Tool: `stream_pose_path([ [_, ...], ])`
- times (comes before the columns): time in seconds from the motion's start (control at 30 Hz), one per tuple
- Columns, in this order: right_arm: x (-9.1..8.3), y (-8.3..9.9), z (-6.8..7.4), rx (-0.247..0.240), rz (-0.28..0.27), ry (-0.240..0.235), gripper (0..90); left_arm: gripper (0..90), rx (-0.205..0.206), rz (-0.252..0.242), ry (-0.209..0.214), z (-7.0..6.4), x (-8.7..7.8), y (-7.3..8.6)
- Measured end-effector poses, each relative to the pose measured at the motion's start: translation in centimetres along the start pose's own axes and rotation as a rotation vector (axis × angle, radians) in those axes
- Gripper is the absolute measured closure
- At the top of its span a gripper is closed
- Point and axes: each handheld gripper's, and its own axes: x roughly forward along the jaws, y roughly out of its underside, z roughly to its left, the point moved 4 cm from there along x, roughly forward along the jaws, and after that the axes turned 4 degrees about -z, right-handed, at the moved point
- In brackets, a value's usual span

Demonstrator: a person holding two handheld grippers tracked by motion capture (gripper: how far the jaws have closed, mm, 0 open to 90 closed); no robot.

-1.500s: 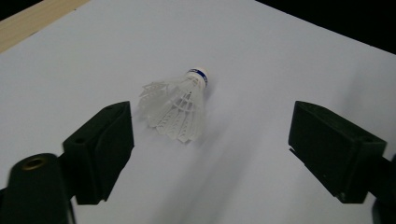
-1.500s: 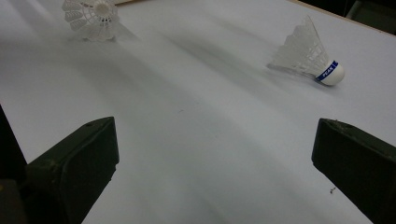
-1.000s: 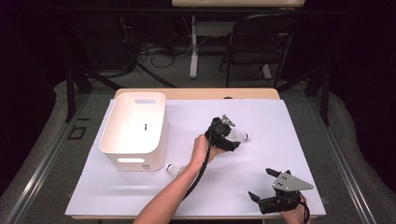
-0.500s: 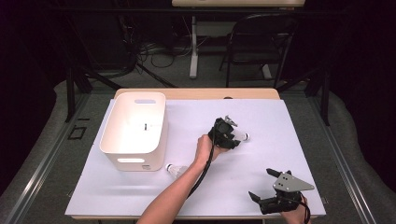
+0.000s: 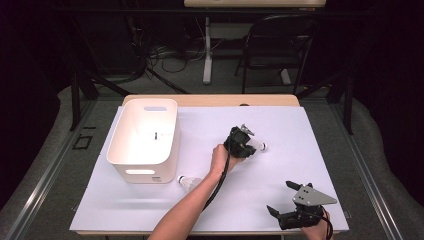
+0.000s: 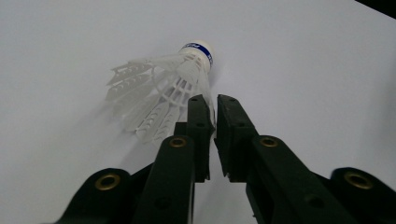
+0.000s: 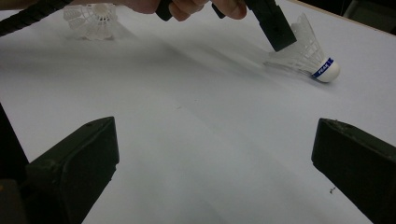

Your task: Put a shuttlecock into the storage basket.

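Note:
A white shuttlecock (image 5: 258, 146) (image 6: 159, 91) (image 7: 310, 56) with a blue band on its cork lies on its side on the white table (image 5: 300, 135), right of centre. My left gripper (image 5: 248, 146) (image 6: 211, 100) is shut on the edge of its skirt, with a thin white rib pinched between the two jaws. A second shuttlecock (image 5: 188, 183) (image 7: 91, 18) lies by the front corner of the white bin (image 5: 142, 162). My right gripper (image 5: 280, 196) (image 7: 212, 135) rests low at the table's front right, open, with nothing between its jaws.
The white bin stands at the left of the table with one small dark item (image 5: 155, 135) inside. A wooden strip (image 5: 210, 100) edges the far side. A chair (image 5: 277, 45) and cables lie beyond the table.

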Motion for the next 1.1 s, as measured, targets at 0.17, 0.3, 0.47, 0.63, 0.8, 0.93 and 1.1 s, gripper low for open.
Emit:
stream_pose_path([
  [0.17,0.0,0.0,-0.1,0.001,-0.001,0.001,0.1,89.6,0.022,-0.003,0.013,-0.2,0.1,-0.1],
  [0.3,-0.1,0.0,-0.1,0.002,0.0,0.002,0.1,89.9,0.027,-0.01,0.015,-0.3,0.1,-0.2],
  [0.47,-0.1,0.1,-0.1,0.005,-0.001,0.004,0.1,89.9,0.033,-0.026,0.014,-0.5,-0.3,-0.4],
  [0.63,-0.1,0.0,-0.1,0.0,-0.001,0.003,0.1,89.9,0.03,-0.043,0.004,-0.5,-1.1,-0.6],
  [0.8,-0.1,0.0,-0.1,0.0,-0.001,0.003,0.1,89.9,0.035,-0.06,-0.007,-0.5,-2.1,-0.9],
  [0.93,-0.1,0.0,-0.1,0.001,-0.001,0.003,0.1,90.0,0.038,-0.069,-0.014,-0.4,-2.7,-1.0],
  [1.1,0.0,0.0,-0.1,0.001,-0.002,0.003,0.1,90.0,0.04,-0.082,-0.022,-0.3,-3.4,-1.1],
])
